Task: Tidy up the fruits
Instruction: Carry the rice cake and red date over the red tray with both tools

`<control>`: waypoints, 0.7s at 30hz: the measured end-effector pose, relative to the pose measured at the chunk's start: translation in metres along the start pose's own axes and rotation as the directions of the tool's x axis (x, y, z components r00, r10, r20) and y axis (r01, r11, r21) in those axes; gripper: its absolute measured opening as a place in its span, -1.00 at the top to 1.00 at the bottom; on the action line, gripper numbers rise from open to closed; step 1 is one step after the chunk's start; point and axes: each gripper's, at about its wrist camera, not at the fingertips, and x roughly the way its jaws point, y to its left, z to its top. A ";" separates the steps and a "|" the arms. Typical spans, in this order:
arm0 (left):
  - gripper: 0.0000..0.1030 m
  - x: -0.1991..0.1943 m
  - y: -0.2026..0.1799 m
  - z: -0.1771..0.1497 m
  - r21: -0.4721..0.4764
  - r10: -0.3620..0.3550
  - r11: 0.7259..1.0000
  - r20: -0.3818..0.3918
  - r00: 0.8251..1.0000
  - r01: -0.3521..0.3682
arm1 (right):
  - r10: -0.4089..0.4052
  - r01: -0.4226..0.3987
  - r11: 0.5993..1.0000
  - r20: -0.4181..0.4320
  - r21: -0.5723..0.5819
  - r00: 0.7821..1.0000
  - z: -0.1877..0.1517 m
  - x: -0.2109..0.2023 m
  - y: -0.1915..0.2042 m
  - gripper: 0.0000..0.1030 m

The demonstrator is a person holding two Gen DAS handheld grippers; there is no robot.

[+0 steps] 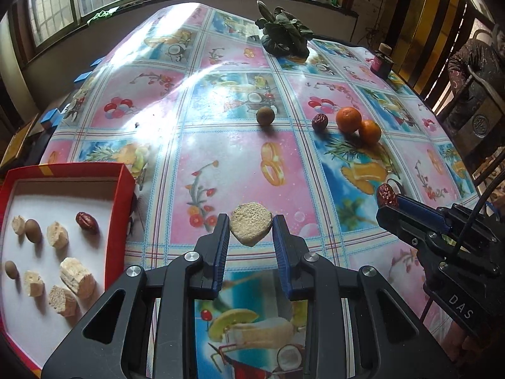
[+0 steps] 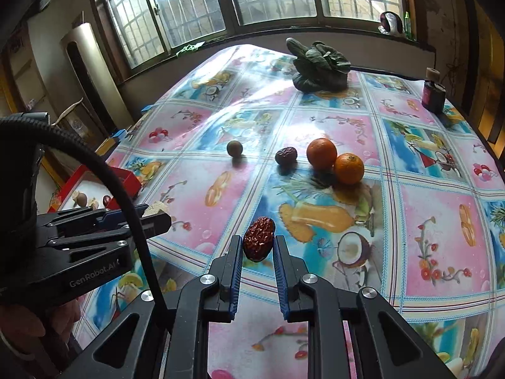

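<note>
My left gripper [image 1: 251,225] is shut on a pale, rough chunk of fruit [image 1: 251,228], held above the patterned tablecloth. To its left lies the red box [image 1: 126,186] with a white floor, holding several pale chunks, two small brown round fruits and a red date [image 1: 87,220]. My right gripper [image 2: 258,243] is shut on a wrinkled red date [image 2: 258,242]; the left wrist view shows that date [image 1: 387,195] at the right. Farther back on the cloth sit a small brown round fruit [image 2: 234,148], a dark date [image 2: 286,155] and two oranges [image 2: 321,153] [image 2: 349,168].
A bunch of dark leafy greens [image 2: 318,66] lies at the table's far end, and a small dark jar [image 2: 433,94] stands at the far right. Windows run behind the table. A chair with a person's clothing [image 1: 473,72] stands at the right edge.
</note>
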 end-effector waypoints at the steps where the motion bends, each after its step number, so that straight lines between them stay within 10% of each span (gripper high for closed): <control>1: 0.48 -0.003 0.002 -0.002 -0.004 0.002 1.000 0.004 1.000 -0.002 | 0.006 -0.006 1.000 -0.001 -0.007 1.000 -0.001 -0.001 0.004 0.63; 21: 0.48 -0.051 0.049 -0.022 -0.085 0.044 0.996 0.078 0.996 -0.037 | 0.079 -0.079 0.992 -0.002 -0.103 0.997 -0.008 -0.011 0.067 0.64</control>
